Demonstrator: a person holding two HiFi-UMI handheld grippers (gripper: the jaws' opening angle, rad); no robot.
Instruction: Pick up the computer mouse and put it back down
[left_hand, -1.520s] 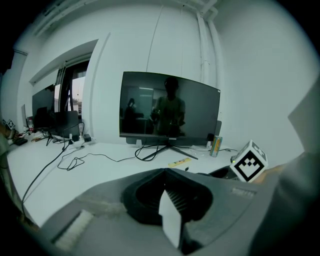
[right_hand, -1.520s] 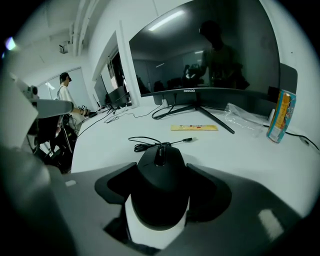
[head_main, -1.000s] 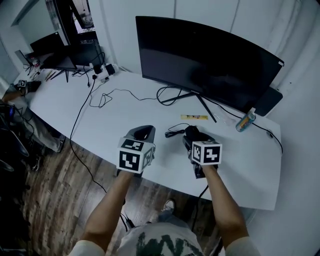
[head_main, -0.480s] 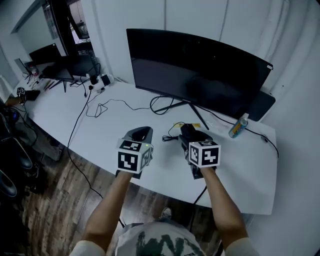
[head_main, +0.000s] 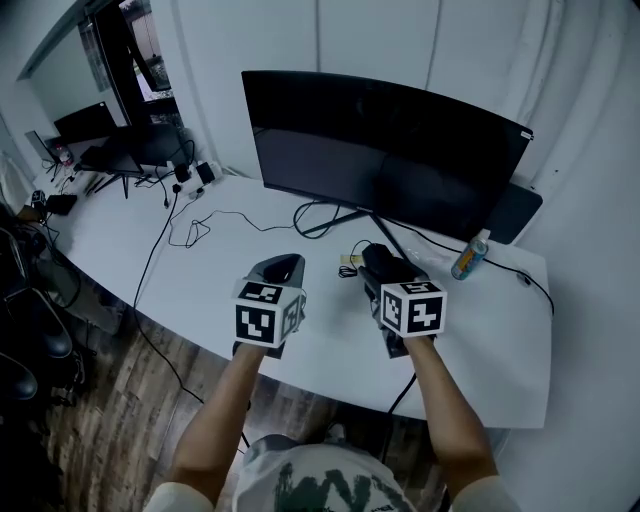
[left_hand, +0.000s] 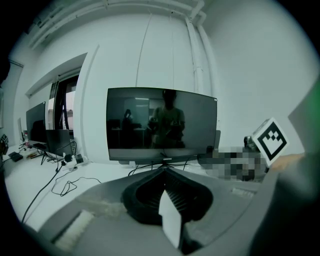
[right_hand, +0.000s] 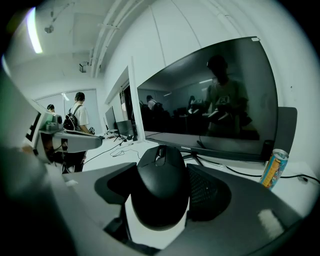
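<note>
My right gripper clamps one mouse over desk; left gripper shut, empty; one monitor, one can ahead

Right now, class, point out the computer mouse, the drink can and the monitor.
computer mouse (right_hand: 160, 187): right gripper view, its black back.
drink can (right_hand: 274, 169): right gripper view, its side wall.
monitor (head_main: 385, 150): head view, middle of its dark screen.

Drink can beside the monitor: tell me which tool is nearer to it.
Right. The right tool, holding the mouse, sits left of the can; the left tool is farther left.
</note>
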